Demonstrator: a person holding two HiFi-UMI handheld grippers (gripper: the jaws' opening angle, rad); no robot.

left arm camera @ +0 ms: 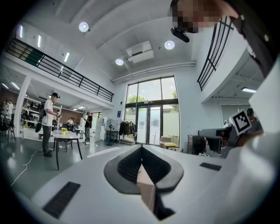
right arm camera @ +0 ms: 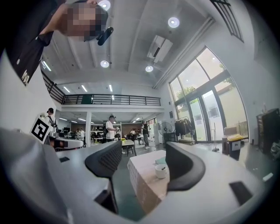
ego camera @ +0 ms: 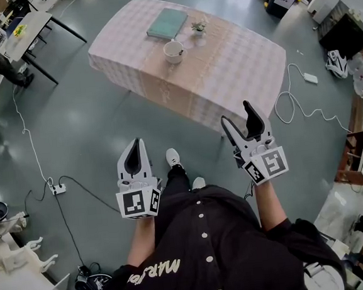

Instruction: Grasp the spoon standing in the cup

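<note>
In front of the person's chest, both grippers are held out over the grey floor (ego camera: 84, 118). The left gripper (ego camera: 135, 141) is closed: in the left gripper view its two dark pads (left arm camera: 127, 166) meet at the tips, with nothing clamped there. The right gripper (ego camera: 236, 112) stands open. In the right gripper view its jaws are wide apart and grip nothing; the far-off table and cup show in the gap. Each gripper carries a marker cube (ego camera: 139, 203) at its near end, just above the person's wrist.

Below the grippers are the person's black buttoned shirt (ego camera: 209, 246) and two pale shoes (ego camera: 173, 158) on the floor.

Well apart from both grippers, farther ahead, stands a table (ego camera: 238, 73) under a pale checked cloth. A white cup (ego camera: 173, 51) sits upright near the middle of its far half, closer to the right gripper's line than the left's. The spoon is too small to make out in the cup. Just behind the cup lies a teal book (ego camera: 167, 24), and beside the book, to the right, is a small potted plant (ego camera: 199, 27).

Cables trail across the floor, one to a power strip (ego camera: 59, 188) at the left. Other tables (ego camera: 29, 31) stand at the far left.
</note>
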